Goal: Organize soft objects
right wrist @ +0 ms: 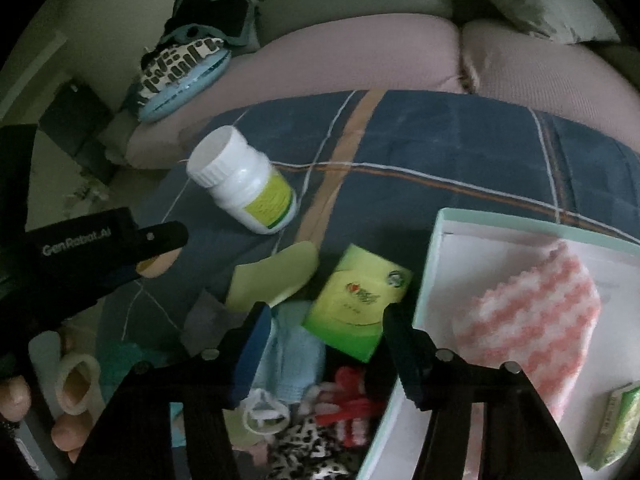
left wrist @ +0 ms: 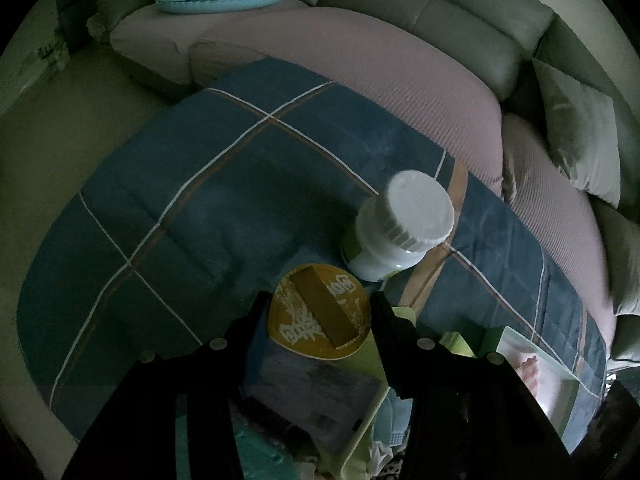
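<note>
My left gripper (left wrist: 320,314) is shut on a flat yellow round disc (left wrist: 316,312) with white print and a raised band, held above the blue plaid blanket (left wrist: 200,200). In the right wrist view that gripper (right wrist: 160,248) shows at the left edge. My right gripper (right wrist: 326,316) hangs open over a heap of small things: a light blue mitten (right wrist: 292,356), a green packet (right wrist: 356,300), a pale green flat piece (right wrist: 272,276) and a red-and-white knit item (right wrist: 348,404). Its pads press on none of them. A pink-and-white zigzag cloth (right wrist: 532,320) lies in the white box (right wrist: 432,264).
A white pill bottle (right wrist: 244,184) with a yellow-green label lies on the blanket beside the heap. Patterned and blue cushions (right wrist: 180,76) rest at the far end of the pink-covered sofa (right wrist: 360,56). A person's fingers (right wrist: 16,400) show at the lower left. A leopard-print cloth (right wrist: 308,452) lies below the heap.
</note>
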The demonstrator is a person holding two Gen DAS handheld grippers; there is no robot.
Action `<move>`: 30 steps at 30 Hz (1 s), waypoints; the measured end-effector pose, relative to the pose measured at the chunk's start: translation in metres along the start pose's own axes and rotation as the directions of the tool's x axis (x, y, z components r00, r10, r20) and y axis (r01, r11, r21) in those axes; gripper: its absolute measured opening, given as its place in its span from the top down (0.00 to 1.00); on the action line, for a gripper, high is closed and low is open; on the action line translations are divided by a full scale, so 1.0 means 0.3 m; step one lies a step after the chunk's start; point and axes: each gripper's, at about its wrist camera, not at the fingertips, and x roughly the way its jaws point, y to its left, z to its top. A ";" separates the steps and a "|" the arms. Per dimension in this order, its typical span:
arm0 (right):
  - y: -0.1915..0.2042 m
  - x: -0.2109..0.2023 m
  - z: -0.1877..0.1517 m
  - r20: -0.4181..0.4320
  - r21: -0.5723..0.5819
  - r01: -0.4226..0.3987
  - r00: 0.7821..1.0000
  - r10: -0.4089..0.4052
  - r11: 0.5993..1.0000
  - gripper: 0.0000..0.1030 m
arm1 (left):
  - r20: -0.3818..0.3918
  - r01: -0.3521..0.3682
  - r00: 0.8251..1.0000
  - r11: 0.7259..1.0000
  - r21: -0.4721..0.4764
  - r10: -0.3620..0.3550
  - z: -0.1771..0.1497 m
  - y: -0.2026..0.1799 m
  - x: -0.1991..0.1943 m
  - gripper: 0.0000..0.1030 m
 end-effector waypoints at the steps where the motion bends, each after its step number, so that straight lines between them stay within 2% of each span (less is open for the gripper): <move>1: 0.004 0.007 -0.003 -0.005 -0.004 0.005 1.000 -0.005 1.000 0.41 | 0.001 0.001 1.000 1.000 -0.002 -0.001 0.000 0.000 0.003 0.51; 5: -0.006 0.035 -0.009 -0.029 0.016 0.021 0.999 -0.020 1.000 0.49 | -0.003 0.009 1.000 1.000 -0.006 -0.009 0.002 0.004 0.005 0.51; 10: -0.014 0.047 -0.009 -0.028 0.037 0.022 0.999 -0.021 0.999 0.49 | -0.005 0.017 1.000 1.000 -0.005 -0.017 0.003 0.000 0.003 0.51; 14: -0.009 0.045 -0.011 -0.029 0.040 -0.016 0.999 0.018 0.999 0.49 | -0.002 0.020 1.000 1.000 -0.003 -0.020 0.002 0.000 -0.001 0.51; 18: -0.007 0.049 -0.007 -0.028 0.044 -0.005 1.000 0.006 0.999 0.49 | 0.000 0.019 1.000 1.000 -0.006 -0.019 0.002 0.000 -0.002 0.51; 30: 0.014 0.063 0.000 -0.051 0.019 0.137 0.989 -0.136 0.990 0.47 | 0.003 0.024 1.000 1.000 -0.006 -0.024 0.004 0.001 -0.005 0.51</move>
